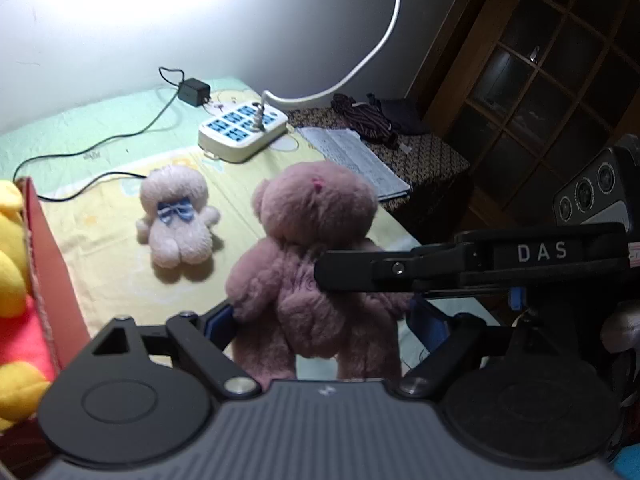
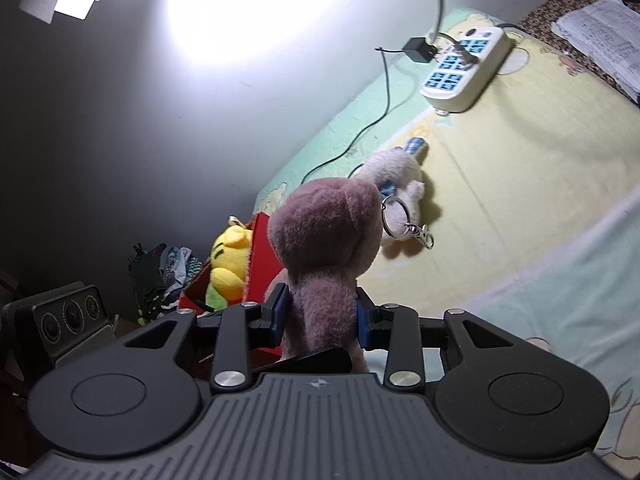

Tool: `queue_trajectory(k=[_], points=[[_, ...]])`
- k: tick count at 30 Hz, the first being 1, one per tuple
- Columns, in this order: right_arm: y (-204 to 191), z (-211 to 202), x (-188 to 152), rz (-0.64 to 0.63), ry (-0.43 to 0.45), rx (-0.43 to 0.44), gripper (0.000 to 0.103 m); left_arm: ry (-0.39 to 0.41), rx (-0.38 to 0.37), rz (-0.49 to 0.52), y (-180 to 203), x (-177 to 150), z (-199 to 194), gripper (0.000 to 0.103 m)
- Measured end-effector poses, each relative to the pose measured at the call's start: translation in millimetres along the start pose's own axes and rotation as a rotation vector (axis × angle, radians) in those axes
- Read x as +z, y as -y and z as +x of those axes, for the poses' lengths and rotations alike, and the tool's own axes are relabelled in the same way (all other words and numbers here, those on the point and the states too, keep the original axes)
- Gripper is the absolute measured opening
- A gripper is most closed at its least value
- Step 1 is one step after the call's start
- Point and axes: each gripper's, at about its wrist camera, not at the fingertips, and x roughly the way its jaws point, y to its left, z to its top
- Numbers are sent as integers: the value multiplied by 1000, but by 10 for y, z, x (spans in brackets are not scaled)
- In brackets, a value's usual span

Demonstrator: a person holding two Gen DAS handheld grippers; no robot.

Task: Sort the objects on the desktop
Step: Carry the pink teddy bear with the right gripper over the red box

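On the cloth: a small pale fuzzy teddy bear with a blue bow (image 1: 176,220) lies flat on the yellow and green bed cloth (image 1: 100,248), well apart from the claws.
Pink bear: the fuzzy pink teddy bear (image 2: 324,240) is held up off the cloth, with its back to both cameras, so its face is hidden.
Right claw: the right gripper (image 2: 322,316) pinches the pink bear's middle between its blue pads.
Left claw: the left gripper (image 1: 320,320) is spread wide around the bear's lower body. Its left pad is right at the bear's arm, but it is hard to tell if it touches.
Metal ring: a silver keyring (image 2: 394,216) hangs by the bear's head.
Red box: the red cardboard box (image 2: 260,248) is partly hidden behind the bear; a yellow plush toy (image 2: 228,256) sits inside.
Far end: a white power strip with blue sockets (image 1: 244,128).
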Motion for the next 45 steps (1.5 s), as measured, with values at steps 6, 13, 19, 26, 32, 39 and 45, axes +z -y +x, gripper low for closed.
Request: queue_trajectory(k=[6,13,19,26,32,39,45], points=[[-448,208,-14,-54,16,71,36,96,53,8,-246,24,-541,88],[-925,516,-70,-129,14,119,36,182,88,-32,-616,-7,-1046,88],[-1259,796,-137,-181,9,154,36,240,141,-45,-882,-50,-1380,88],[-1579,1261,-252,-226,-24,183,36,266,198,-88,-1312,-132,-1699,88],[-1748,1670,-372,-240,-76,186,36,258,241,-142,-1675,-236,-1839,89],[-1883,2075,-543,-277,-151,146,37,212,264,-232,-2093,-444,-1907,89],[-1917,2297,-627,-311,-195,89,37,169,251,-307,-2341,-603,-1895,88]])
